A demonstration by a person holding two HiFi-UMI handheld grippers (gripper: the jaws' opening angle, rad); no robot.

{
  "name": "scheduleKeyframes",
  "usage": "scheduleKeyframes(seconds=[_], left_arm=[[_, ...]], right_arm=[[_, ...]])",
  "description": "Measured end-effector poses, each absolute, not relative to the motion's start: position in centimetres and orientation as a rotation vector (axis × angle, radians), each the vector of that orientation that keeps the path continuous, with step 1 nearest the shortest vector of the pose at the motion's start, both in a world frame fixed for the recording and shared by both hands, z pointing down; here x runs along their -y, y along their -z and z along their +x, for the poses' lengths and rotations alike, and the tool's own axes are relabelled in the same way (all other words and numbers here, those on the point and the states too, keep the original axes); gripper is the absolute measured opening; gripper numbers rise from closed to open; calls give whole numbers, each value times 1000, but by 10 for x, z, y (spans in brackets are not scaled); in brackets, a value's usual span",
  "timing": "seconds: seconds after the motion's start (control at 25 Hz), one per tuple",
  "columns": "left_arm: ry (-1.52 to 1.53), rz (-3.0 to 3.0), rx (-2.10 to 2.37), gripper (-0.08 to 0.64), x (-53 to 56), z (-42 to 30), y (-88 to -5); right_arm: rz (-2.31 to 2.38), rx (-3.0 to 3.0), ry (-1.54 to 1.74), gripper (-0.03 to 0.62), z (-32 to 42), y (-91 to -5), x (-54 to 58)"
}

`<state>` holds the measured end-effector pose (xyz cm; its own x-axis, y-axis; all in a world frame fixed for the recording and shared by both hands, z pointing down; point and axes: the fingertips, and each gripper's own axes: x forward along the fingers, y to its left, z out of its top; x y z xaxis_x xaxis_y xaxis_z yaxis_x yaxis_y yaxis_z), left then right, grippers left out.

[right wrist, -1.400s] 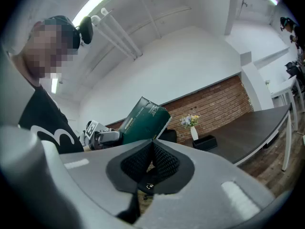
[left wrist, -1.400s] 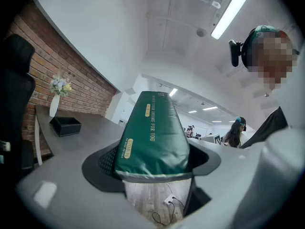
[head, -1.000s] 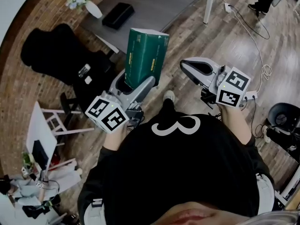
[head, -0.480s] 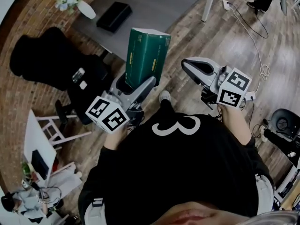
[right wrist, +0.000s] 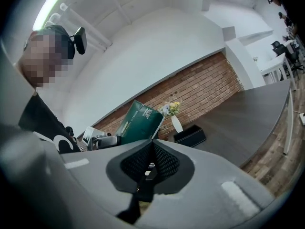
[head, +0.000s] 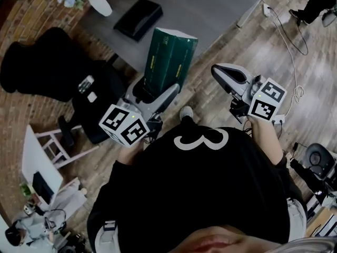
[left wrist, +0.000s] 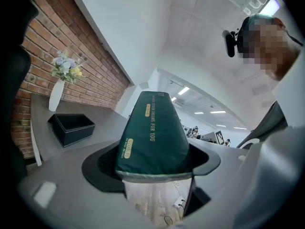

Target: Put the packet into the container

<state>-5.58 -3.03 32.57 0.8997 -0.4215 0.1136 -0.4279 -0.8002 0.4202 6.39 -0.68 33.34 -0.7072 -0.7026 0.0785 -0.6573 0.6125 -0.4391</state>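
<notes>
Left tongs (head: 156,93) clamped wide on green packet (head: 171,62), carried upright at the near edge of the tabletop (head: 210,7). Right tongs (head: 225,76) closed, empty. Black container (head: 138,18) now sits nearer than a second ago: approach under way, drop-in pending.

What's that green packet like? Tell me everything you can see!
The packet is dark green and block-shaped, with a soft-looking wrap and small gold print along its side. It stands upright in the air, its lower end pinched between the jaws of the left gripper. Nothing else touches it.
</notes>
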Motion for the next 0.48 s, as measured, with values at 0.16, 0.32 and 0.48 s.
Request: scheduleKeyframes(seconds=[0.16,0.32,0.48], left_arm=[[-23,2617,665,391,75,-68,-321],[-28,2622,691,391,115,-79,-309],[-69,2674,751,391,149,-81,-308]], right_arm=[[-1141,-2762,716,2,56,-330,51],[-1112,-2772,724,2,46,-316,91],[-1068,-2788,716,2,41,-315,124]])
